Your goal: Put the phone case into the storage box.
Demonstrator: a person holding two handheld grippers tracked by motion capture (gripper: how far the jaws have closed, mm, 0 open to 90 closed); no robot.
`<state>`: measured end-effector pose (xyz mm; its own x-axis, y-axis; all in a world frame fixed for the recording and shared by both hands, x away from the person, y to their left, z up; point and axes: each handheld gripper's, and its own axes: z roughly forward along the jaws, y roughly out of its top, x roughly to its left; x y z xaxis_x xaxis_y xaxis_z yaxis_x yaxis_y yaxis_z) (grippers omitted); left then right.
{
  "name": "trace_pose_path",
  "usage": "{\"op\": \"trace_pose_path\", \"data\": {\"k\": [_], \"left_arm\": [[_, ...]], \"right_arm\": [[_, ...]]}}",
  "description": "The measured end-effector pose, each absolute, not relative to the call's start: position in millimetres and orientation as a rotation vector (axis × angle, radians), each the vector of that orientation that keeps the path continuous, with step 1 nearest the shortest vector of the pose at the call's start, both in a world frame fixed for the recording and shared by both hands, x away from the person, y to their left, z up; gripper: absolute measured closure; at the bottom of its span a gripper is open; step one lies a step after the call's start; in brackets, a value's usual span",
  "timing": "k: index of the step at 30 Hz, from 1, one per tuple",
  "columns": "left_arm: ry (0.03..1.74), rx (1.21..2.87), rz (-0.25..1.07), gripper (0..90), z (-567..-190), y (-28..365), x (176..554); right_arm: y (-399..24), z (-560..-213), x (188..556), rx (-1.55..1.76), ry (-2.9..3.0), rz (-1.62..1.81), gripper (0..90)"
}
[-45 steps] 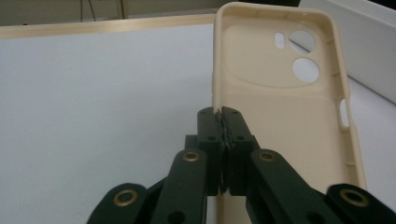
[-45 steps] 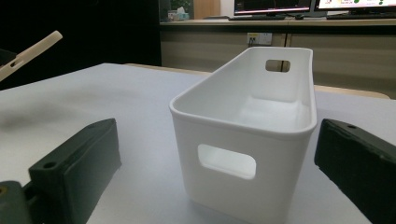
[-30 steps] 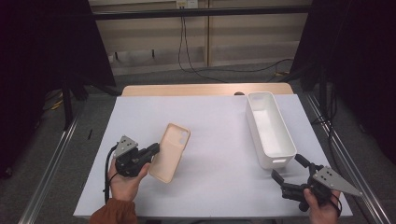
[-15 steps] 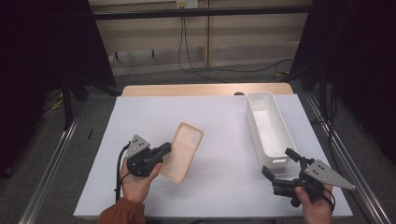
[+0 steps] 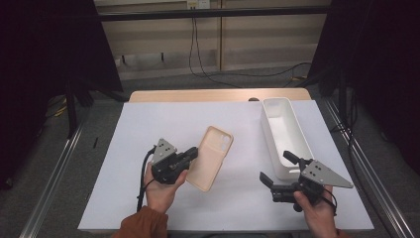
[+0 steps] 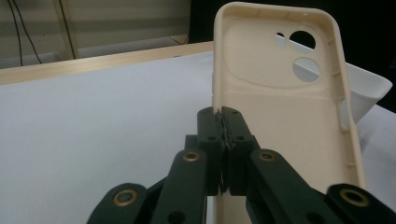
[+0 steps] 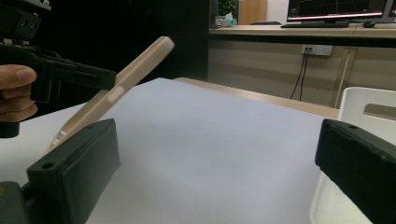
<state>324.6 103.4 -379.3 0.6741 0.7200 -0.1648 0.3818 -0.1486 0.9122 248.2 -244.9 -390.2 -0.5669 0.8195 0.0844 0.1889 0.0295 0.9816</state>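
**Q:** Phone case (image 5: 211, 157) — where is it sitting, and what is holding it?

**A:** A beige, empty phone case is tilting up off the white table (image 5: 124, 148), open side facing up, camera cutouts at its far end. It is hanging left of the white bin (image 5: 285, 135), well apart from it. The left gripper (image 5: 190, 154) is gripping the case's left long edge, with the jaws clenched on the thin rim. In the left gripper view the two black jaws are pressing together on that wall. My guess is the edge grip is being used because the rim is the only part thin enough to pinch, and because it is leaving the hollow inside free.

**Q:** And moving right?

**A:** The right gripper (image 5: 277, 171) is hovering low, just beside the near end of the bin, with its jaws spread wide and nothing between them. It is pointing back toward the case, so it is probably waiting to take or steady it.

**Q:** Anything around the bin, or blocking the way?

**A:** The bin is lying lengthwise, looking empty. Bare white surface is stretching between case and bin, so nothing seems to be obstructing a move. Beyond the bin, cables (image 5: 198, 54) are trailing down a wall and across the floor. A desk with a monitor (image 7: 336, 9) is showing in the right gripper view.
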Motion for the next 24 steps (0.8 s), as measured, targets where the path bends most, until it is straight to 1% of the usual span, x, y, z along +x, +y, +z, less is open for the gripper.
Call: {"op": "trace_pose_path", "data": {"k": [9,12,15,20,24], "left_arm": [[0.847,1.767,0.369,87.9,-377,77,326],[0.829,1.777,0.387,87.9,-375,70,326],[0.817,1.773,0.382,87.9,-374,65,325],[0.802,1.781,0.388,87.8,-375,60,323],[0.794,1.791,0.399,87.8,-376,59,321]], "right_arm": [[-230,-380,264,0.992,1.817,1.580,0.0],[-225,-375,270,0.978,1.819,1.595,0.0],[-221,-371,275,0.970,1.828,1.603,3.0],[-214,-368,284,0.973,1.836,1.614,13.8],[-210,-367,289,0.974,1.836,1.613,25.3]]}}
